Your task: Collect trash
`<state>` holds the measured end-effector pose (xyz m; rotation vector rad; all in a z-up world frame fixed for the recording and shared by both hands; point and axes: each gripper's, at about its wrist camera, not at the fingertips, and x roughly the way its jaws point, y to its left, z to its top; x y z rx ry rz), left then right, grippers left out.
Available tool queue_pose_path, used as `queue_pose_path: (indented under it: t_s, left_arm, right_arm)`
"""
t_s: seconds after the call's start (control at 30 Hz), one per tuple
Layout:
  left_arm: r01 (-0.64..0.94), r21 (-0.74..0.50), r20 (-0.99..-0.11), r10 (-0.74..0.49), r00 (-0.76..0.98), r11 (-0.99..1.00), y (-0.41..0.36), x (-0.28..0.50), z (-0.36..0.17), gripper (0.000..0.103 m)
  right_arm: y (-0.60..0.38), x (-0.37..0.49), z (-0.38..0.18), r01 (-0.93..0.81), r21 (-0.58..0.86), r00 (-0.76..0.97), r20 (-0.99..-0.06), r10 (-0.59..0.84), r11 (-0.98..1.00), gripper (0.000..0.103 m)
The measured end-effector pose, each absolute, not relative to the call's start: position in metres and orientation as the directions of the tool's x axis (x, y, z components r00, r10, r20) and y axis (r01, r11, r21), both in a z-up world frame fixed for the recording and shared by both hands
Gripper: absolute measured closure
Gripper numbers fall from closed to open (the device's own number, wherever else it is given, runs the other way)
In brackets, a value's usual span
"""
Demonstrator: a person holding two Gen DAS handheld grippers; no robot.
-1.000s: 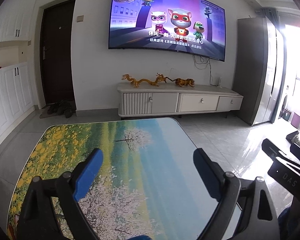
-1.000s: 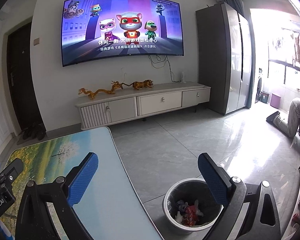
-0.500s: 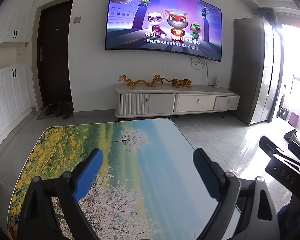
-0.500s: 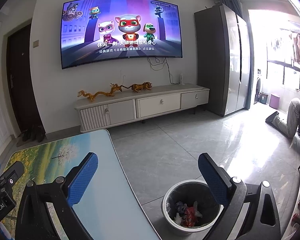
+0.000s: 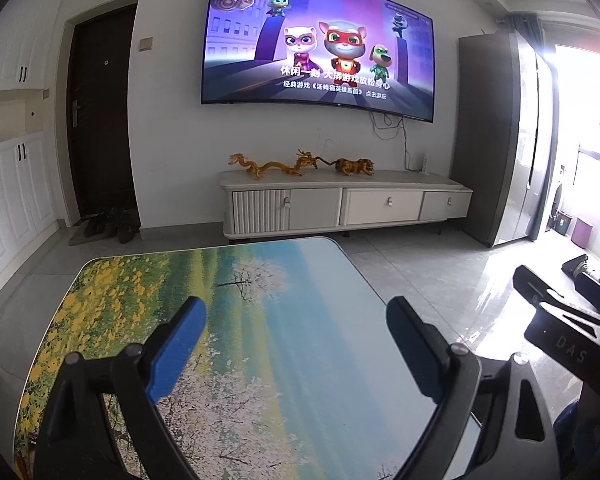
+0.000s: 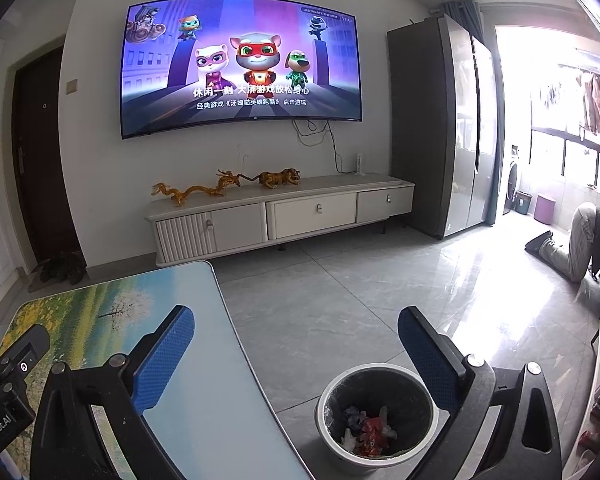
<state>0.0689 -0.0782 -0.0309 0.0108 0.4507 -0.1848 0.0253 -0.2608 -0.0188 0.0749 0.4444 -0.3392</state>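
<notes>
Trash (image 6: 366,430) lies in the bottom of the bin (image 6: 380,370), a round, dark-lined pail standing on the grey tiled floor (image 6: 340,304) just off the right edge of the tabletop (image 6: 204,380); red and white wrappers show among it. The right tongs (image 6: 296,364) hang spread wide with nothing between their 2 blue pads (image 6: 164,356), the left one over the tabletop's right edge and the right one over the bin's rim. The left tongs (image 5: 296,348) are likewise spread and hold nothing, poised above the middle of the tabletop (image 5: 260,320), whose surface carries a printed landscape of yellow flowers, white blossom and blue sky. In the left wrist view the right tool's black body shows beyond the tabletop's right edge; in the right wrist view the left tool's body shows at the tabletop's left side.

Past the tabletop's far edge stands a white TV cabinet (image 6: 284,212) against the wall, with golden dragon figurines (image 6: 192,190) and a tiger figurine (image 6: 280,178) on top. Above it a wall-mounted television (image 6: 240,64) shows cartoon animals. A tall grey refrigerator (image 6: 444,128) stands to the right, and a person (image 6: 576,240) kneels on the floor by the bright balcony.
</notes>
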Motion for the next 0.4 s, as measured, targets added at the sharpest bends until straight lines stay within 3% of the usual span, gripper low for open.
queue_pose_path:
  t_s: [0.4]
  left_arm:
    - [0.193, -0.020, -0.463, -0.180, 0.868, 0.981, -0.0844, 0.0685, -0.0308, 0.011]
  right_arm:
    - [-0.2638, 0.0259, -0.0187, 0.342, 0.005, 0.847, -0.435, -0.306, 0.940, 0.000]
